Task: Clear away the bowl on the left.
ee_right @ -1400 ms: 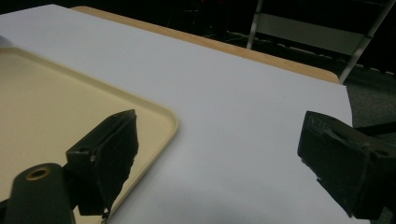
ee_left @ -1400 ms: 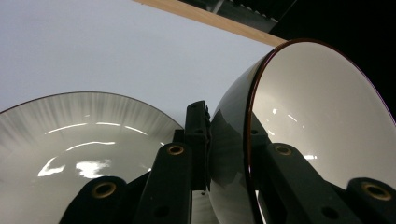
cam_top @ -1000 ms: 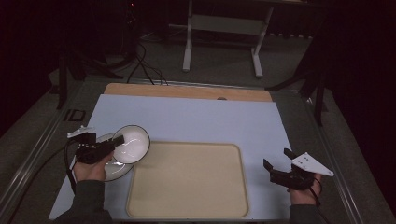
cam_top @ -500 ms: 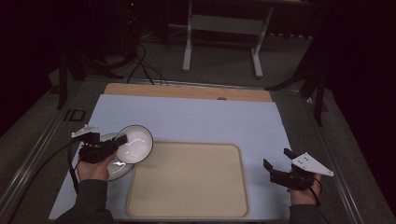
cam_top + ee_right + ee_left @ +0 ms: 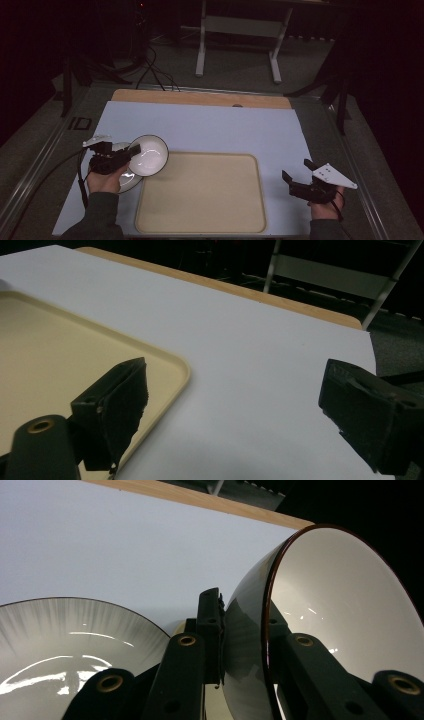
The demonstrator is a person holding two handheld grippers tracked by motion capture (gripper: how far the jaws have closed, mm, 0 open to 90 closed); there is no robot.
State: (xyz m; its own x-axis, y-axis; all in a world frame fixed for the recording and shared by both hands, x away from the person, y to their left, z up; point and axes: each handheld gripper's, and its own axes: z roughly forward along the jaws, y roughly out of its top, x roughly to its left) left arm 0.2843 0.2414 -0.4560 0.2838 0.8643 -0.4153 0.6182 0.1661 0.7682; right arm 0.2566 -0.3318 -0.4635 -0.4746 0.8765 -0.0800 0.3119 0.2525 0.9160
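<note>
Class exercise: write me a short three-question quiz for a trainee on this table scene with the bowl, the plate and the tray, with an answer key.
1. True or false: the left gripper has its jaws clamped on the rim of the bowl.
2. What lies on the table under the person's left hand, beside the tray?
A. a cup
B. a plate
C. a spoon
3. Fill in: the right gripper holds ______, and its jaws stand ______.

Key
1. True: one jaw is inside the bowl, one outside, and the bowl is tilted off the table.
2. B: a plate, white with grey streaks.
3. Nothing; open, beside the tray's right edge.
</note>
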